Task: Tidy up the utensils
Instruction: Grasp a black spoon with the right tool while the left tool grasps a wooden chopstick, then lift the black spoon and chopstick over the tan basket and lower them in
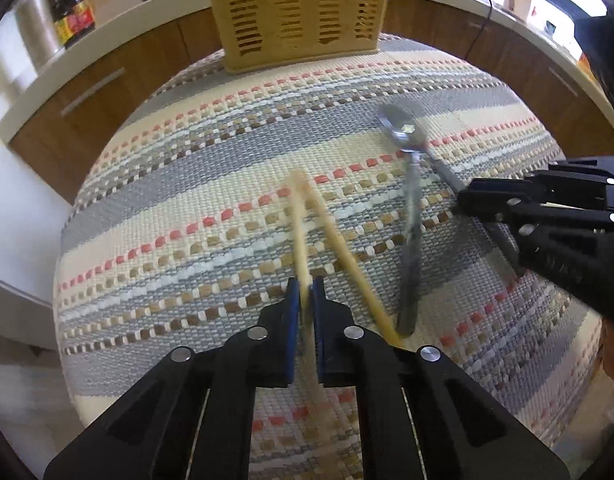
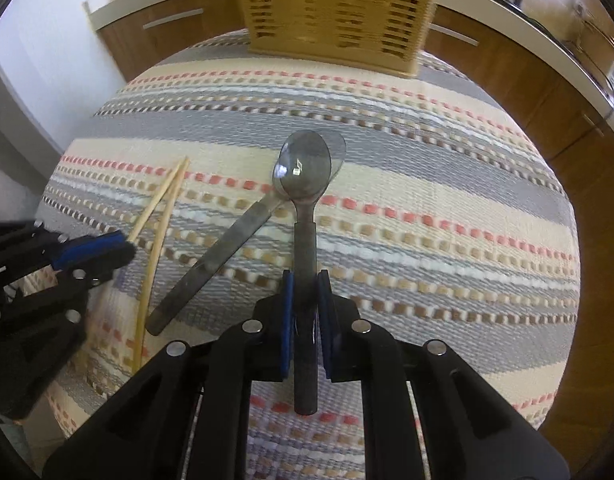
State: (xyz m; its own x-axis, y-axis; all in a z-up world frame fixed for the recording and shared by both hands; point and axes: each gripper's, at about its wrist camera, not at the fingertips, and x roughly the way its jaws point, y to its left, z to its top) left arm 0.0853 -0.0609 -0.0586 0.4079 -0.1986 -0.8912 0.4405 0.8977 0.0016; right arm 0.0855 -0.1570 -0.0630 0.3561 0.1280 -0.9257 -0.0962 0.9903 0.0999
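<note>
Gripping one pale chopstick (image 1: 300, 240) between blue pads, left gripper (image 1: 306, 292) closed on it, tip raised and blurred, well short of the slatted yellow basket (image 1: 297, 12) at the far edge of the striped woven mat (image 1: 187, 168). Second chopstick (image 1: 347, 256) lying loose just right of the held one, angled away from the basket. Blurred spoon (image 1: 409, 216) right of that, bowl toward the basket; right gripper (image 1: 471, 200) entering from the right edge, clamped on another metal handle. Bare mat between chopstick tips and basket; mat falling away to floor at left, wooden cabinets (image 1: 87, 92) curving behind the basket.

From the right wrist: right gripper (image 2: 306, 292) shut on the handle of the held spoon (image 2: 305, 184), bowl pointing at the basket (image 2: 335, 8). Loose spoon (image 2: 211, 264) crossing beneath it, handle trailing left and away from the basket, bowl mostly hidden under the held one. Both chopsticks (image 2: 159, 208) sharp here, tips meeting nearest the basket; left gripper (image 2: 123, 246) low at the left edge, on the nearer stick. Clear stretch of mat (image 2: 427, 184) ahead to the basket; rounded right edge dropping to wood floor, seen only in this view.
</note>
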